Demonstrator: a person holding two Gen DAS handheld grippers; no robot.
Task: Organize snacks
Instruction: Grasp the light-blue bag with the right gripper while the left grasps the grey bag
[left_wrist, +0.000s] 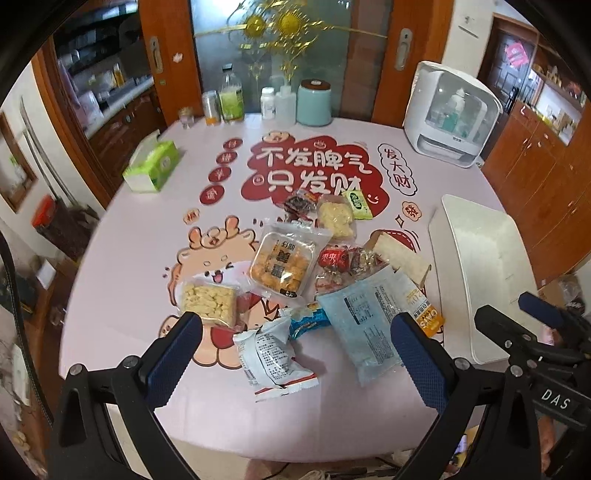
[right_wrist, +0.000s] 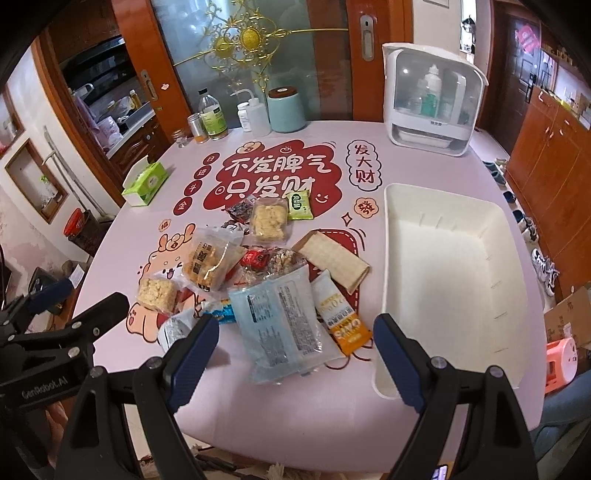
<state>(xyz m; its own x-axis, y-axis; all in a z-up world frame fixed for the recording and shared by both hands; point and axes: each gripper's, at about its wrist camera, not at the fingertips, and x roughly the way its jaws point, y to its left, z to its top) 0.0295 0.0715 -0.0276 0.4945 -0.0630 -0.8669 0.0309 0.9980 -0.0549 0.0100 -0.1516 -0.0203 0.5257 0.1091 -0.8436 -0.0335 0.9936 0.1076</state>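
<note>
A heap of snack packets lies mid-table: a pale blue packet (right_wrist: 282, 325), a white and orange sachet (right_wrist: 340, 314), a grey-white packet (left_wrist: 269, 358), a puffed rice block (left_wrist: 207, 301), a tray of golden biscuits (left_wrist: 282, 264) and a long cracker pack (right_wrist: 334, 260). An empty white bin (right_wrist: 454, 273) stands to their right. My left gripper (left_wrist: 295, 349) hovers open above the grey-white packet, holding nothing. My right gripper (right_wrist: 295, 350) hangs open over the pale blue packet, also holding nothing. Each gripper shows at the edge of the other's view.
The round table (right_wrist: 229, 398) wears a pink cartoon cloth. A green tissue box (left_wrist: 151, 166) sits at the left. Bottles and a teal canister (right_wrist: 286, 109) line the far edge, and a white countertop cabinet (right_wrist: 432, 96) stands at the far right. Wooden cupboards flank the table.
</note>
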